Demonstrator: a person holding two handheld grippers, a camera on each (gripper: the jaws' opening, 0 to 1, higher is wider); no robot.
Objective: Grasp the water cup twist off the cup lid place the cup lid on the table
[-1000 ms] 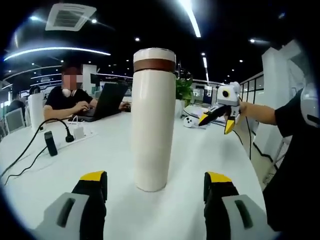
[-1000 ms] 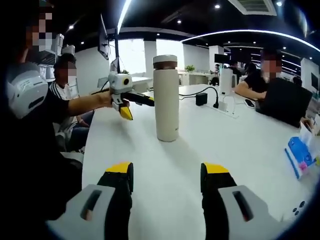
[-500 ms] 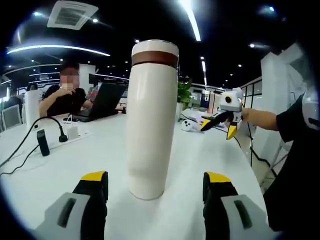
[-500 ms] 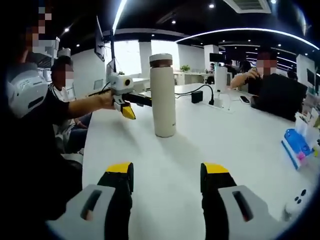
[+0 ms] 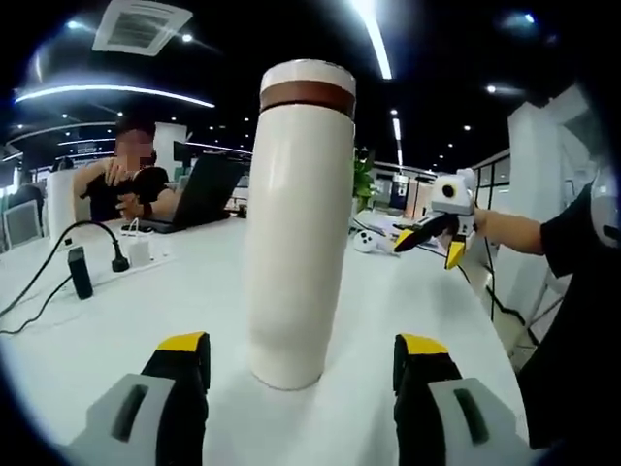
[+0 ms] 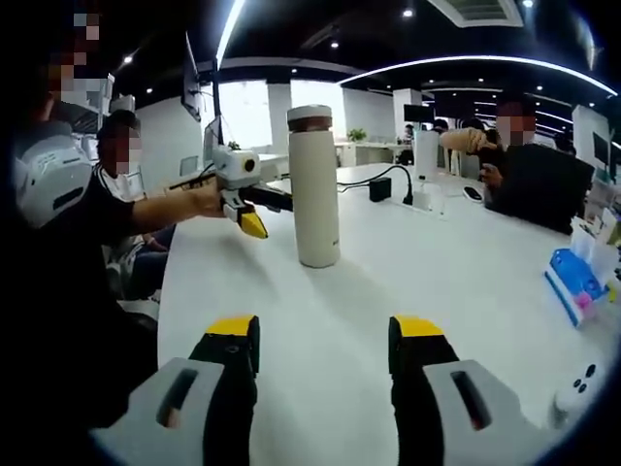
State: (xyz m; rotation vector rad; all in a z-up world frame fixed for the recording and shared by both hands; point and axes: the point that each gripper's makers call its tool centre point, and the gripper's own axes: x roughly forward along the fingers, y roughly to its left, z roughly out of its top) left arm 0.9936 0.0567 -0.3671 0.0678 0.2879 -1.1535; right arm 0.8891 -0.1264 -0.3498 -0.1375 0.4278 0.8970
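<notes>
I am lining up the left gripper (image 5: 301, 354) on the water cup (image 5: 296, 233), which is standing upright on the white tabletop (image 5: 116, 320) between its spread jaws but not yet touched by them, the brown-banded cup lid (image 5: 308, 87) sitting on top. I am holding the right gripper (image 6: 323, 340) well back from the cup, its jaws spread and pinching nothing. I judge the grasp is the step in hand; next I should be closing the left jaws on the body, then bringing the right up to the lid.
</notes>
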